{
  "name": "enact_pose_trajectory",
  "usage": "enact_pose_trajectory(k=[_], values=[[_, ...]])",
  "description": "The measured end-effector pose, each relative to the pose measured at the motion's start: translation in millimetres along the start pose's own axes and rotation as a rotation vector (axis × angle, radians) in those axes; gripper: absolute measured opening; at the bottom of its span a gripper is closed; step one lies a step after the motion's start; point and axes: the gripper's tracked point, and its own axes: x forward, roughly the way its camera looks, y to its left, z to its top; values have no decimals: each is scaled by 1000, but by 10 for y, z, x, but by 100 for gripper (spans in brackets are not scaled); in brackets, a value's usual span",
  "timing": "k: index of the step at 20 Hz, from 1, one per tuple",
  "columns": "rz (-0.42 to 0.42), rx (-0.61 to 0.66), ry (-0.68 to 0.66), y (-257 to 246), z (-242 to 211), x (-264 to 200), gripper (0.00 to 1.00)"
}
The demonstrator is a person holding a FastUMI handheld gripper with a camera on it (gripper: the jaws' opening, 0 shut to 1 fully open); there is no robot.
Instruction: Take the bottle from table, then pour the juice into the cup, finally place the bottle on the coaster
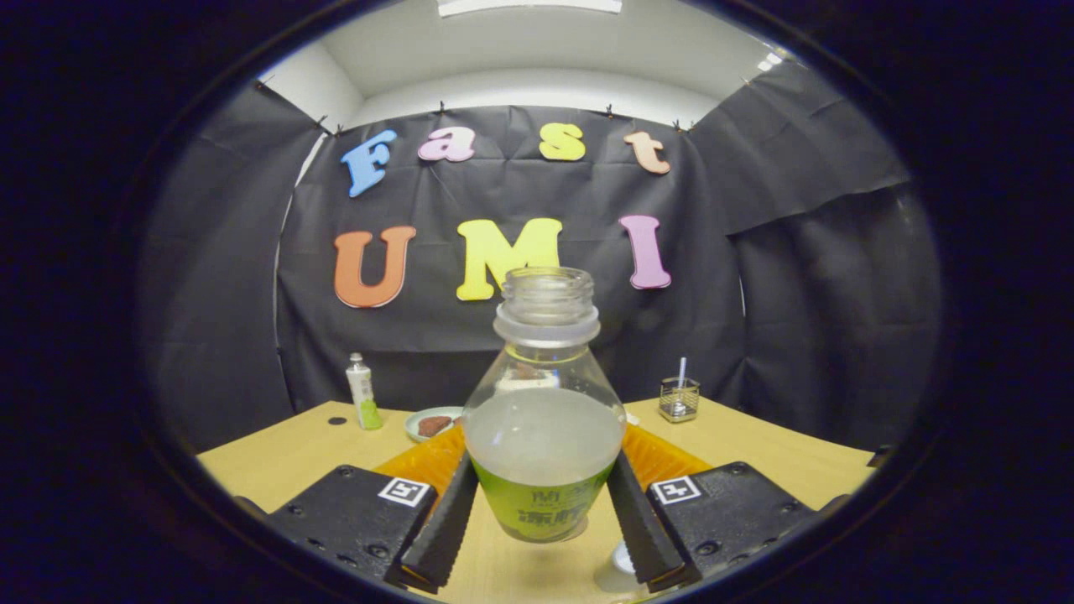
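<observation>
A clear, uncapped bottle [543, 436] with a green label and cloudy pale juice stands upright between my two black fingers [445, 520]. Both fingers press on its lower sides, so my gripper [543, 466] is shut on the bottle. Its base seems to hang a little above the wooden table [755, 445], with a shadow beneath it. Just behind the bottle, an orange ribbed coaster [663, 457] lies on the table and shows on both sides of it. A pale clear round thing [617, 575], maybe the cup, peeks out beneath the right finger, mostly hidden.
At the far side of the table stand a small green-and-white bottle [362, 391] at the left, a small plate [432, 424] with something brown on it, and a glass holder [678, 399] with a straw at the right. Black cloth walls close in the booth.
</observation>
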Motion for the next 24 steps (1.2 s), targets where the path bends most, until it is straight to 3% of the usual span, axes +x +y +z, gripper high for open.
enact_pose_trajectory(k=[4, 7, 9, 18, 24], values=[[31, -30, 46, 204, -344, 492, 82], [5, -135, 100, 200, -505, 815, 82], [51, -167, 127, 359, -595, 920, 82], [-6, -154, 184, 49, -835, 952, 83], [8, -150, 213, 11, -922, 1022, 83]])
